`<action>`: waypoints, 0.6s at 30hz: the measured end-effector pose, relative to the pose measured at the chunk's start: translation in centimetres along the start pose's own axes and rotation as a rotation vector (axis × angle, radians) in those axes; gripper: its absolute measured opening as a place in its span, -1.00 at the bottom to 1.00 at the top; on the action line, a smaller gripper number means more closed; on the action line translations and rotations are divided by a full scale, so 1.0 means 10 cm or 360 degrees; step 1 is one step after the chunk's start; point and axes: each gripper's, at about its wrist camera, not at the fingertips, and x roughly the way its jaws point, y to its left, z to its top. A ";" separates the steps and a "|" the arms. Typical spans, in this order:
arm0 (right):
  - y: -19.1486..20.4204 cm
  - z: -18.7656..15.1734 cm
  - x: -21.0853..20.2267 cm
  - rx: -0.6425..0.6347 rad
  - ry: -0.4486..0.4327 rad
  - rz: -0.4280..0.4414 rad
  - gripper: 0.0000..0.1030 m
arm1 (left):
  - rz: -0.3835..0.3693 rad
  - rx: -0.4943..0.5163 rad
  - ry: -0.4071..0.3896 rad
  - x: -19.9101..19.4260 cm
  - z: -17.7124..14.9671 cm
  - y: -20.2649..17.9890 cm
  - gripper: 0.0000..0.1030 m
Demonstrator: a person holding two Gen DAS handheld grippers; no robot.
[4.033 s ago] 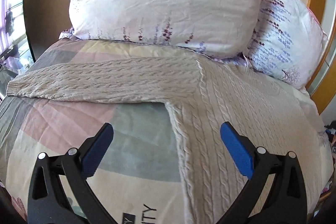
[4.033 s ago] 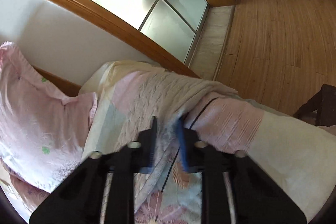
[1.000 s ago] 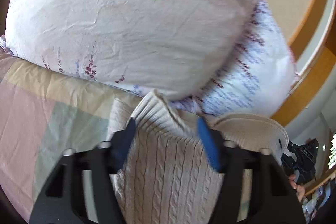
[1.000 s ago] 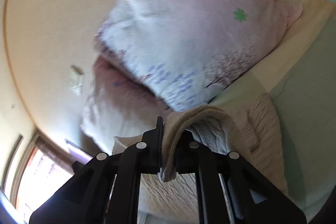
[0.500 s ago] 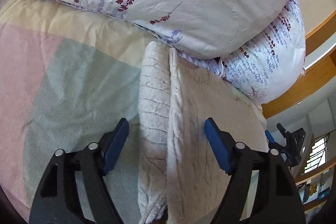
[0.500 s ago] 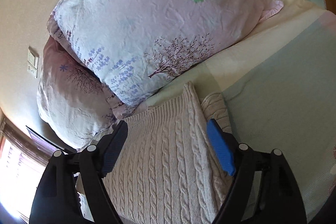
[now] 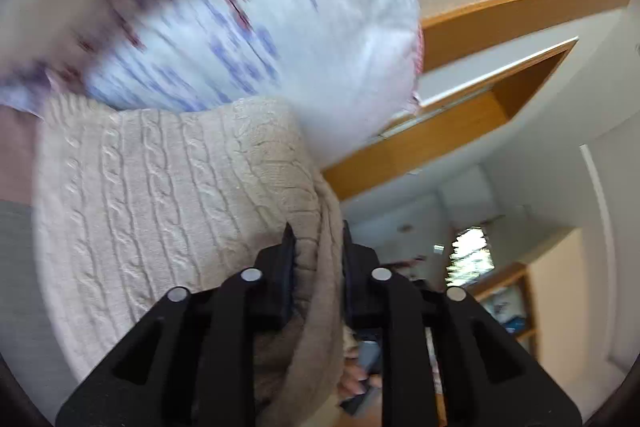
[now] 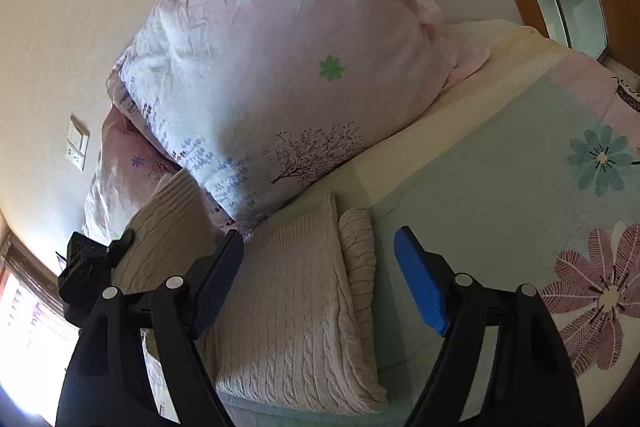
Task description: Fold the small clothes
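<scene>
While the left claw (image 7: 316,239) pinches one edge of the beige sweater (image 8: 292,307) near the pillows (image 8: 280,67) at the head of the bed (image 8: 500,167), the right claw (image 8: 320,279) hangs wide above it; the lifted edge should be carried evenly across.

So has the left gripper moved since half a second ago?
Yes. The left gripper, then open over the sweater, has swung right toward the sweater's edge and shut on it; the wooden frame now fills more of its view.
</scene>
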 end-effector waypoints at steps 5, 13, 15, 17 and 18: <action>-0.15 0.16 0.18 0.0074 0.0205 -0.0008 0.72 | -0.0067 -0.0094 0.0067 0.25 -0.08 0.03 0.51; -0.20 0.08 0.84 0.0135 0.0650 0.0047 0.78 | 0.0803 0.0056 0.0060 -0.46 -0.30 0.42 0.85; -0.16 -0.01 0.98 0.0117 0.0733 0.0031 0.67 | 0.0858 0.0047 0.0153 -0.32 -0.42 0.55 0.85; -0.14 -0.06 1.00 0.0098 0.0723 0.0028 0.40 | 0.0891 0.0039 0.0238 -0.18 -0.52 0.69 0.87; -0.13 -0.09 1.00 0.0086 0.0734 0.0030 0.13 | 0.0911 0.0109 0.0186 -0.15 -0.56 0.65 0.86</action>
